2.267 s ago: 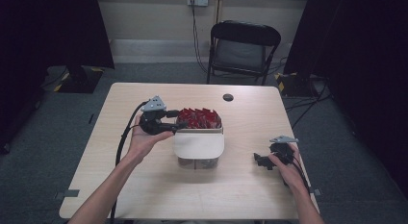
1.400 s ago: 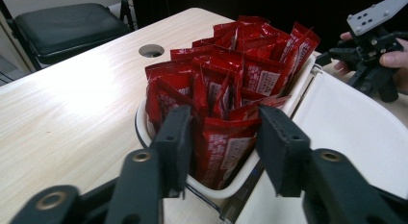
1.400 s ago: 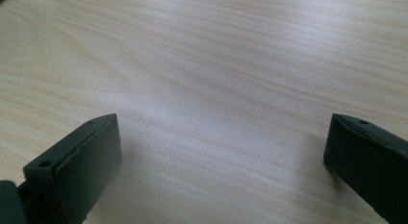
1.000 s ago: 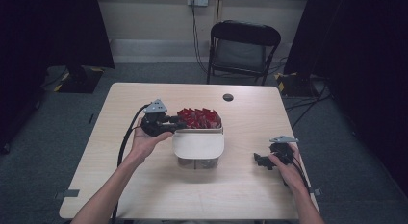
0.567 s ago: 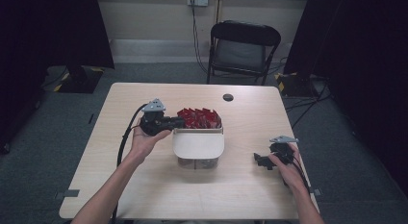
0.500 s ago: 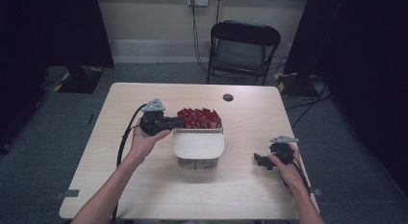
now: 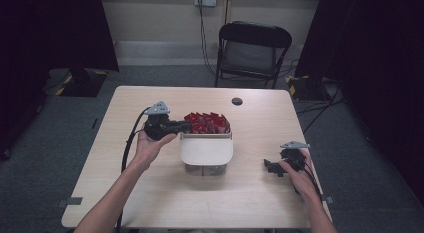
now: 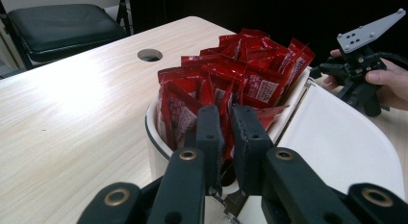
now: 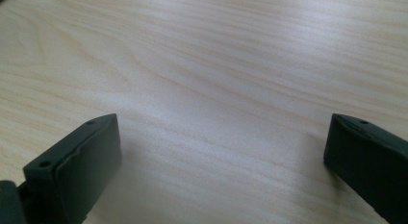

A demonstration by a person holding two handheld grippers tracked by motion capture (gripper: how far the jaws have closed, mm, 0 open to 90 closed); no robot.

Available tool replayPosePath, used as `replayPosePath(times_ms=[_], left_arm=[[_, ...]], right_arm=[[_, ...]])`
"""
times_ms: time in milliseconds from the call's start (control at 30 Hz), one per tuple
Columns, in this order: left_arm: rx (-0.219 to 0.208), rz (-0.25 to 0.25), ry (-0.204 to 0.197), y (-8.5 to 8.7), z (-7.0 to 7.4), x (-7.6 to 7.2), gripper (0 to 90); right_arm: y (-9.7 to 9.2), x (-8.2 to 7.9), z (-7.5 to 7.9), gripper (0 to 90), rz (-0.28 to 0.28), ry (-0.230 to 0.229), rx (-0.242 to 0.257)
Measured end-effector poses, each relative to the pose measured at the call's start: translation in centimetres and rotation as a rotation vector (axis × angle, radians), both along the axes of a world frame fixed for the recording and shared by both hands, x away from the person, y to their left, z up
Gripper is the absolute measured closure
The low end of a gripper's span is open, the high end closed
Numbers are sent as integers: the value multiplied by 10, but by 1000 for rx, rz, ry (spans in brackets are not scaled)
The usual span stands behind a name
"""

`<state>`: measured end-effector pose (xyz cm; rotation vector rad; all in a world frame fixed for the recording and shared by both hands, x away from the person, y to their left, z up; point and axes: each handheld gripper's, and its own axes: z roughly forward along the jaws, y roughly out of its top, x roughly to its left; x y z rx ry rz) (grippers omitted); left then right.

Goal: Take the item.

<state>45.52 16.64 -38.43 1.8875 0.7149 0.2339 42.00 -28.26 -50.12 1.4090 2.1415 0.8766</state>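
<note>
From my seat above, I have a white bin point(image 7: 206, 152) at the middle of the wooden table point(image 7: 165, 203), its flat lid swung open toward me and lying nearly level on the near side. The far half is packed with red packets point(image 7: 207, 122) standing upright on their edges, their top seams pointing up and their flat faces stacked in rows across the opening.

My left gripper point(image 7: 181, 126) reaches in from the left, its long axis running roughly across the table toward the bin's left rim. In the left gripper view point(image 8: 225, 137) the two black jaws stand close together with a narrow gap — a red packet's edge point(image 8: 226, 113) sits in that gap at the near rim, and the jaws look pressed onto it, though the contact itself is partly hidden by the jaws.

My right gripper point(image 7: 272, 168) rests low over bare tabletop near the right edge, well apart from the bin, pointing left toward it. In the right gripper view point(image 9: 221, 152) its jaws are spread wide with nothing but wood grain between them.

A small dark hole point(image 7: 237, 101) sits in the table beyond the bin — a black folding chair point(image 7: 254, 45) stands behind the far edge.
</note>
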Motion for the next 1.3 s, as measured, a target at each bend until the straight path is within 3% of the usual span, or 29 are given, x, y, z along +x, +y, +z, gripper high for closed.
replayPosePath(times_ms=[1300], left_arm=[[-36, -22, -30, 10, 25, -5, 826]], right_arm=[[0, 0, 0, 0, 1, 0, 1]])
